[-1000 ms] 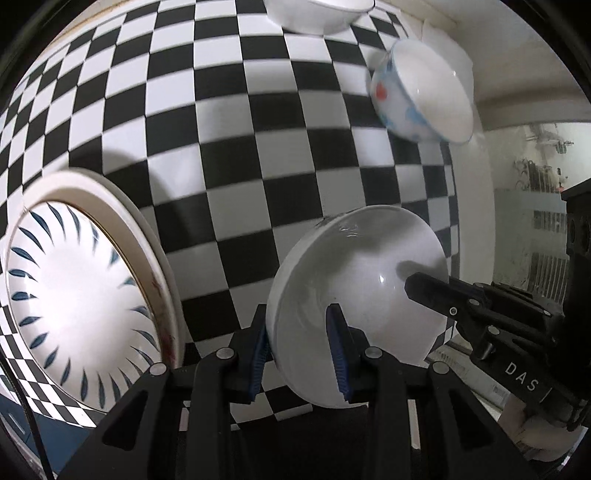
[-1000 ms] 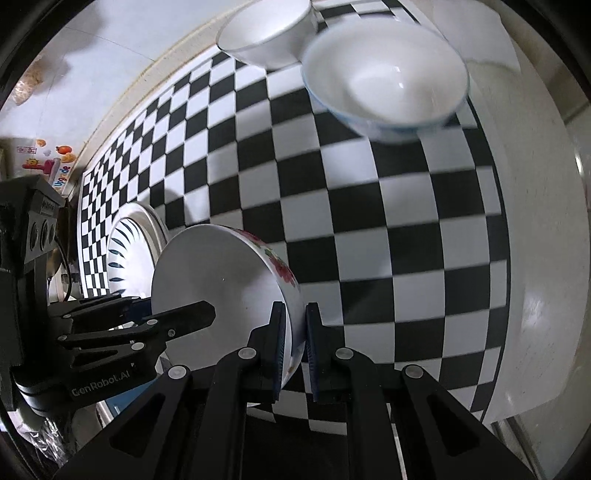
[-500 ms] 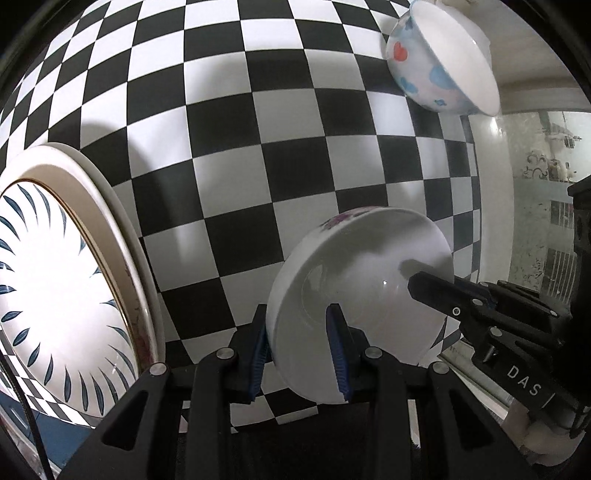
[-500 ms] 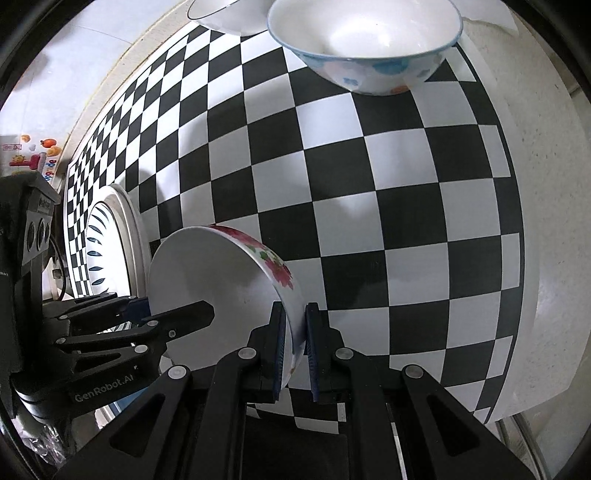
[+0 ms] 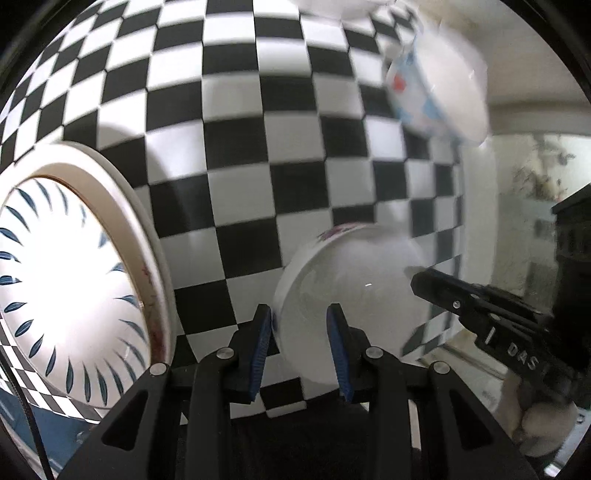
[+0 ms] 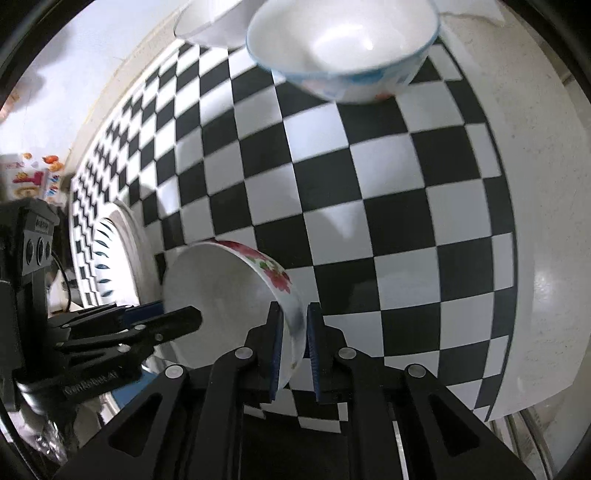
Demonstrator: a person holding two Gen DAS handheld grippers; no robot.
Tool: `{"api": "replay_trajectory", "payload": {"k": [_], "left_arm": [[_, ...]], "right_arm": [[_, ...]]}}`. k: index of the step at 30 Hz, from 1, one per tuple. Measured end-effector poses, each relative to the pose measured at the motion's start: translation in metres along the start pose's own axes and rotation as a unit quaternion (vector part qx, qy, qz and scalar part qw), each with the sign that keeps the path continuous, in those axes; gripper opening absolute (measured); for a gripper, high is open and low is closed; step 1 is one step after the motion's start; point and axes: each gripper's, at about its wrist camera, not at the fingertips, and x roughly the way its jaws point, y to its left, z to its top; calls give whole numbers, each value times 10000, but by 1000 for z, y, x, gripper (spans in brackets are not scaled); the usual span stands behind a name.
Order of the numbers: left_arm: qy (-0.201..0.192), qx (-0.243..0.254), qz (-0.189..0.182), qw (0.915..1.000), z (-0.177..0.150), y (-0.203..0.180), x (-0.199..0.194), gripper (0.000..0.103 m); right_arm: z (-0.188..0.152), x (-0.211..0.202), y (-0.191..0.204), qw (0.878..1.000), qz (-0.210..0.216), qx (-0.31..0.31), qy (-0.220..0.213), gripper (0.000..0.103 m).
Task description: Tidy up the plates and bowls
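A white bowl with red flowers on its outside (image 6: 229, 295) hangs tilted above the checkered table; it also shows in the left wrist view (image 5: 354, 306). My right gripper (image 6: 293, 350) is shut on its right rim. My left gripper (image 5: 299, 350) straddles its left rim with the jaws a little apart. A white bowl with blue and red shapes (image 6: 343, 48) stands at the far right, also in the left wrist view (image 5: 439, 81). A stack of plates, the top one with blue dashes (image 5: 55, 280), lies on the left.
A plain white bowl (image 6: 207, 18) stands at the back behind the patterned bowl. The checkered cloth (image 6: 369, 206) ends at a white counter edge (image 6: 546, 258) on the right. Clutter shows beyond the table's left end.
Both grippers have carried the flowered bowl, and the view has shifted. The right jaws, tight on the rim before, stand a little wider now.
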Motion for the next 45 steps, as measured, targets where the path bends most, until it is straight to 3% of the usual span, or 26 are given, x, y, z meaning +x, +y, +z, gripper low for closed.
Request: {"api": "replay_trajectory", "payload": {"k": [3, 5, 7, 11, 17, 23, 26, 29, 31, 36, 45], "left_arm": [[-312, 50, -25, 9995, 6, -6, -25, 33], [-554, 92, -37, 9984, 19, -13, -41, 35], [-695, 83, -92, 9975, 42, -21, -53, 39], [-797, 123, -226, 9965, 89, -42, -57, 42], [-405, 180, -494, 9978, 146, -65, -26, 42], [20, 124, -481, 9988, 175, -74, 13, 42], [138, 193, -372, 9990, 181, -77, 28, 40], [155, 256, -340, 9990, 183, -79, 37, 38], [191, 298, -360, 9987, 183, -80, 43, 28], [170, 340, -297, 9988, 182, -82, 47, 25], [34, 436, -174, 9989, 177, -92, 39, 25]], "right_arm": [[6, -26, -5, 9995, -53, 76, -309, 17], [14, -47, -11, 9981, -108, 159, -582, 27], [27, -68, -19, 9961, -26, 278, -840, 44], [64, -93, -37, 9918, -60, 468, -1188, 47], [122, -84, -64, 9908, 31, 766, -1112, 47], [148, -52, -72, 9919, 179, 915, -861, 47], [153, -40, -78, 9918, 167, 990, -785, 44], [159, -30, -81, 9921, 142, 1027, -708, 33], [162, -25, -83, 9924, 153, 1027, -661, 25], [165, -20, -84, 9927, 67, 1021, -645, 13], [157, -27, -81, 9939, -6, 829, -728, 12]]}}
